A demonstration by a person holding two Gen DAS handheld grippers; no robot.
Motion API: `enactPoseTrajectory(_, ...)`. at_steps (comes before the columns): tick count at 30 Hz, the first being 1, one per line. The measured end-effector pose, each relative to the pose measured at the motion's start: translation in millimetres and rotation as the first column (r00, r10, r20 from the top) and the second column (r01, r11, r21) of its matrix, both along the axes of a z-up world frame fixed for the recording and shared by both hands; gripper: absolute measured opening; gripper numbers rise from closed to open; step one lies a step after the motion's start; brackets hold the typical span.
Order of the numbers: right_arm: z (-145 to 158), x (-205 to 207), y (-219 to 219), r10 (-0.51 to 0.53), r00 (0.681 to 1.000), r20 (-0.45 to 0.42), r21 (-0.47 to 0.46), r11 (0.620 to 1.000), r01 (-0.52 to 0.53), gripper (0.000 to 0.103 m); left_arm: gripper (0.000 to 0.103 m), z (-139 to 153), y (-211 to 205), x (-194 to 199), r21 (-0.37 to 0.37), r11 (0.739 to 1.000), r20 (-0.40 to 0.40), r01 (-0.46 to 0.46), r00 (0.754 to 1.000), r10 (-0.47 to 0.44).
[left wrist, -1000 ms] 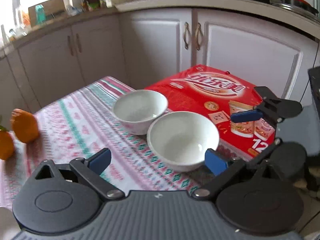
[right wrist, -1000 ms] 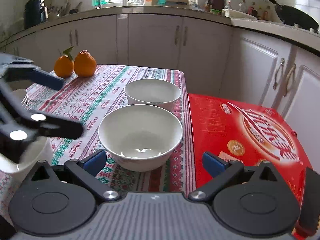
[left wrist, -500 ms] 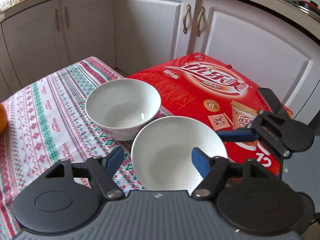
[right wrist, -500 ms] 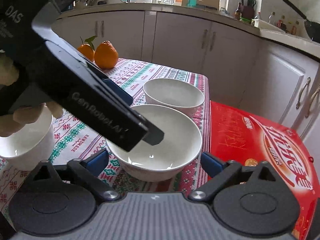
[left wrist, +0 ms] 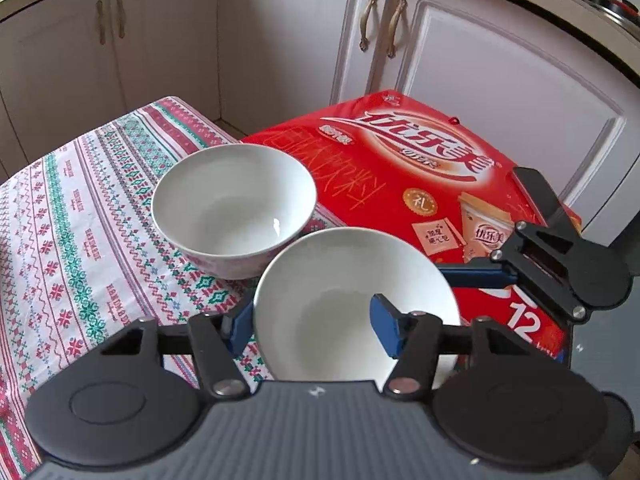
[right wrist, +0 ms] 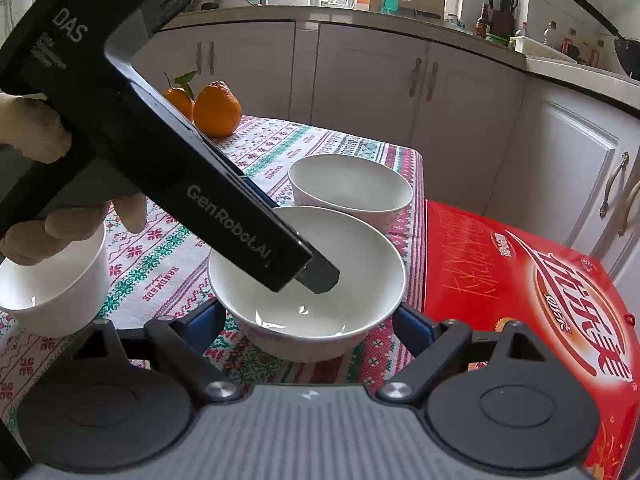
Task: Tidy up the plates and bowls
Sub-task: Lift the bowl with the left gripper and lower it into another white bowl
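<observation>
Two white bowls stand on the patterned tablecloth [left wrist: 72, 240]. My left gripper [left wrist: 312, 326] is shut on the near bowl's [left wrist: 340, 300] left wall, one pad outside the rim and one inside. In the right wrist view one of its fingers [right wrist: 320, 276] dips into that bowl [right wrist: 308, 280]. My right gripper [right wrist: 310, 322] has the same bowl between its blue pads. Its jaws are closing, and a small gap still shows on each side. Its blue finger [left wrist: 472, 276] lies by the bowl's right rim. The far bowl [left wrist: 232, 212] [right wrist: 350, 188] stands free just behind.
A red printed box [left wrist: 420, 172] [right wrist: 520, 280] lies against the table's right edge. A third white bowl [right wrist: 52, 292] stands at the left under the person's hand [right wrist: 36, 132]. Two oranges [right wrist: 216, 108] sit at the table's far end. White cabinets [left wrist: 280, 40] close the background.
My left gripper came forward and down over the near bowl and closed on its wall. It now crosses the right wrist view. The right gripper's jaws narrowed around the bowl.
</observation>
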State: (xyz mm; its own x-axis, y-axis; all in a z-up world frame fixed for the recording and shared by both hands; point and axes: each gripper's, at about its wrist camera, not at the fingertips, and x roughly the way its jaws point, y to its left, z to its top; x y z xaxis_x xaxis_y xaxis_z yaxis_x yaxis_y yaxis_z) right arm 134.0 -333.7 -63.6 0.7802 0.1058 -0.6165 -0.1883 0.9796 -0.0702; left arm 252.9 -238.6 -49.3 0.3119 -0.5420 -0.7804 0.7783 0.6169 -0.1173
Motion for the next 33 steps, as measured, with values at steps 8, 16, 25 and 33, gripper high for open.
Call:
enactPoseTrajectory(8, -1, 2, 0, 0.004, 1.0, -0.005, -0.001, 1.0, -0.004, 0.093, 0.056, -1, -2, 1, 0.008, 1.0, -0.002, 0.012, 1.0, -0.012)
enactPoseTrajectory(16, 1, 2, 4, -0.002, 1.0, -0.021, -0.012, 1.0, 0.002, 0.093, 0.057, 2, 0, -3, 0.009, 1.0, 0.0, 0.028, 1.0, -0.028)
enactPoseTrajectory(25, 15, -6, 7, 0.009, 0.999, -0.031, 0.024, 1.0, -0.008, 0.093, 0.057, 13, 11, -17, 0.0, 0.999, 0.013, 0.033, 0.999, -0.033)
enactPoseTrajectory(33, 33, -17, 22, 0.027, 0.999, -0.034, 0.036, 0.999, -0.026, 0.093, 0.057, 34, 30, -34, -0.019, 1.0, 0.024, 0.015, 1.0, -0.014)
